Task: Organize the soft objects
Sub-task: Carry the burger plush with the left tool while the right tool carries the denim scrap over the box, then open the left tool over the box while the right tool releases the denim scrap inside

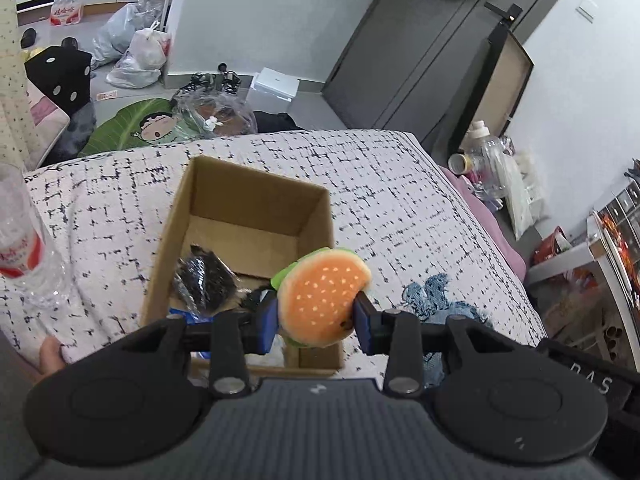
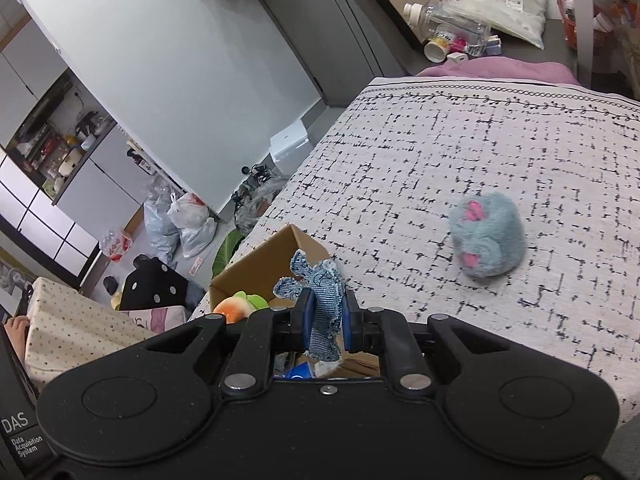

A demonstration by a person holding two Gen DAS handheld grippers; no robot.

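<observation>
My left gripper [image 1: 316, 320] is shut on a plush hamburger [image 1: 324, 296], orange bun with green lettuce, held above the near right corner of an open cardboard box [image 1: 256, 216] on the bed. A dark crinkled item [image 1: 204, 284] lies inside the box. My right gripper [image 2: 325, 320] is shut on a small blue denim toy [image 2: 322, 304], which hangs just right of the box [image 2: 276, 252]; the hamburger [image 2: 238, 306] shows at its left. The denim toy [image 1: 436, 296] also peeks out to the right of the hamburger in the left wrist view. A fluffy blue plush with pink patches [image 2: 486, 236] lies on the bed to the right.
The bed has a white cover with black dashes [image 1: 380, 184]. A clear plastic bottle [image 1: 24, 240] stands at the left by the box. Bags, a black cube cushion [image 1: 60, 76] and a green leaf cushion [image 1: 132, 124] litter the floor beyond. Bottles and clutter [image 2: 452, 28] lie past the bed's far corner.
</observation>
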